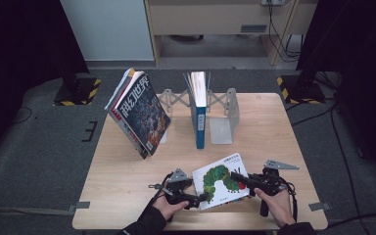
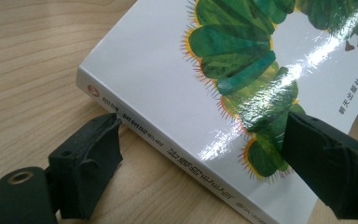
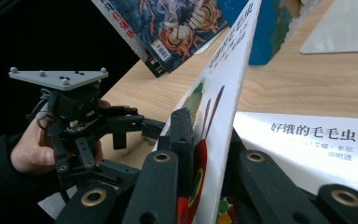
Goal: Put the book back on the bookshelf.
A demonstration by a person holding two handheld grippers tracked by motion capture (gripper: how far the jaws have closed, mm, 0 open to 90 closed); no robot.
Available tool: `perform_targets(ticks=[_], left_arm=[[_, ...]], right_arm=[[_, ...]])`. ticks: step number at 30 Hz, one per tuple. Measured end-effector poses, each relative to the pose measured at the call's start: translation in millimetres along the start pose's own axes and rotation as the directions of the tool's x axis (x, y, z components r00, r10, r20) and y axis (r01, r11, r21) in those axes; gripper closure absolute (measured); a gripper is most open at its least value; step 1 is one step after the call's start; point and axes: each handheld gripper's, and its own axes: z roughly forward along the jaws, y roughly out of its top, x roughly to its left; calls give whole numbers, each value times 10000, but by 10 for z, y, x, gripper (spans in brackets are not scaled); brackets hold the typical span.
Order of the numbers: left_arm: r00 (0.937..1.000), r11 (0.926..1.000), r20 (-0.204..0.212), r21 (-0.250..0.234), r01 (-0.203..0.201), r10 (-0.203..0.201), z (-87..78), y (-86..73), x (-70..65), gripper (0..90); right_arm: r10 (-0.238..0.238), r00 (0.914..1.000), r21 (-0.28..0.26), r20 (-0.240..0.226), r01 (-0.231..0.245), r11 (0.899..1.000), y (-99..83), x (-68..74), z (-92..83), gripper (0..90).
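The caterpillar book [image 1: 221, 180] lies at the table's [image 1: 117, 196] near edge, in front of the blue book [image 1: 200, 122] standing in the bookend rack [image 1: 227, 115]. The right gripper [image 1: 240, 177] pinches the book's cover [image 3: 223, 107], lifted on edge. The left gripper [image 1: 201, 198] straddles the spine corner, one jaw touching the spine, the other over the cover; a firm grip cannot be told.

The white first page of the glossy white board book with a green caterpillar [image 3: 307, 144] carries the black title 好饿的毛毛虫. Its cover [image 2: 168, 70] bears 明天出版社 near one edge. The leaning dark-covered magazine [image 1: 139, 112] shows large white characters 科幻世界. The spine lettering is too blurred to read.
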Motion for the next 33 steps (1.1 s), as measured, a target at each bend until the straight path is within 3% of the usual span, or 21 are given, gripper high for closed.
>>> perform_targets(ticks=[4,10,13,16,24,33], left_arm=[[9989,9999,458,138,-21,14,31,13,7,78],[9984,9994,541,289,-188,172,66,38,-5,41],[9986,9993,498,296,-217,202,70,43,-1,50],[9986,9996,504,249,-150,137,70,47,11,73],[9993,9997,343,199,-134,127,51,54,50,174],[9983,9998,576,194,-58,46,48,63,90,188]], right_arm=[[-63,9996,-159,-286,59,9999,13,15,-15,838],[-155,9992,-264,-357,145,9995,15,13,-22,837],[-268,9996,-198,-54,267,9994,5,3,-20,820],[-608,9965,-31,577,610,9981,-18,-5,1,770],[-1387,9740,908,1792,1240,9881,-103,-49,108,603],[-1387,9690,1279,2042,1141,9852,-146,-91,156,562]])
